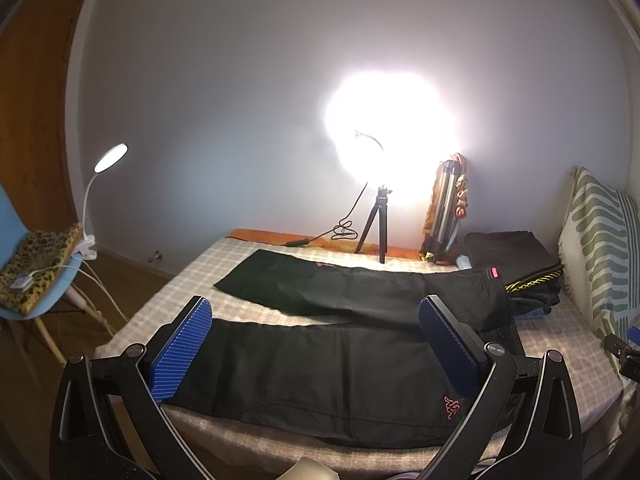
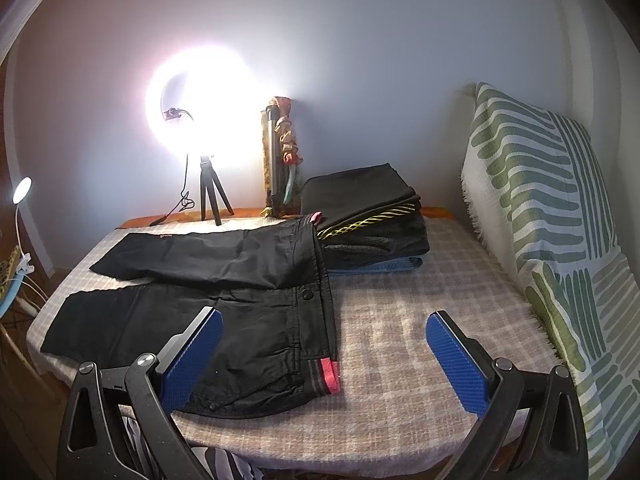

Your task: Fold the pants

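Black pants (image 1: 320, 368) lie spread flat on the checked bed cover (image 1: 168, 300), legs pointing left, waistband with red trim at the right. They also show in the right wrist view (image 2: 224, 300). My left gripper (image 1: 316, 320) is open and empty, held above the near leg by the bed's front edge. My right gripper (image 2: 324, 332) is open and empty, held above the waistband (image 2: 326, 374) end; its left blue pad (image 2: 192, 360) is over the fabric and its right pad over bare cover.
A stack of folded dark clothes (image 2: 368, 216) sits at the back right of the bed. A green-striped pillow (image 2: 552, 216) leans at the right. A lit ring light on a tripod (image 2: 208, 196) stands by the wall. A blue chair with a clip lamp (image 1: 44, 280) stands to the left.
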Demonstrator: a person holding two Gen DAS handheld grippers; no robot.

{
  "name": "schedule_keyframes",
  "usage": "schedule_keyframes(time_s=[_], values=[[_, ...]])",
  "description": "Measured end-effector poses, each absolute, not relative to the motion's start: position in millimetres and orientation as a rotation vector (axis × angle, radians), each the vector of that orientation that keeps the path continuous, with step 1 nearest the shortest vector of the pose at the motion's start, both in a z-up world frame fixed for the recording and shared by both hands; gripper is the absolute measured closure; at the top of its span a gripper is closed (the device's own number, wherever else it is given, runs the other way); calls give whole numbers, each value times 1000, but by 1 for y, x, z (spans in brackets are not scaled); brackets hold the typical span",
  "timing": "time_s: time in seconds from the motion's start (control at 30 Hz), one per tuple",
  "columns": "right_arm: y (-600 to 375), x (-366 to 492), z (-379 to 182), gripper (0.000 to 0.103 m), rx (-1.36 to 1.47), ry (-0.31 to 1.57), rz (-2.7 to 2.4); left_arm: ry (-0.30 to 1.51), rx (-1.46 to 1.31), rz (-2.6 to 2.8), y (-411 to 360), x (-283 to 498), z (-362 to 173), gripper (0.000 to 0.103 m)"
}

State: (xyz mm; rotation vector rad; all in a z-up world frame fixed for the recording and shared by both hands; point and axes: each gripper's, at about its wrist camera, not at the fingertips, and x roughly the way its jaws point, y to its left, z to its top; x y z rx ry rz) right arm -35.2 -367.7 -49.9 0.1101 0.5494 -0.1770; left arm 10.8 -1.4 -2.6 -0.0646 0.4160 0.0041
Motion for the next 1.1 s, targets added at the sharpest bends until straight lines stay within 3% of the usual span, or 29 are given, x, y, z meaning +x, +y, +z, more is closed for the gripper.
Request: schedule_keyframes(time_s=[1.1], values=[[-366,-34,-53,0,109,553,-175,432,-68,0,-2,17,-9,0]])
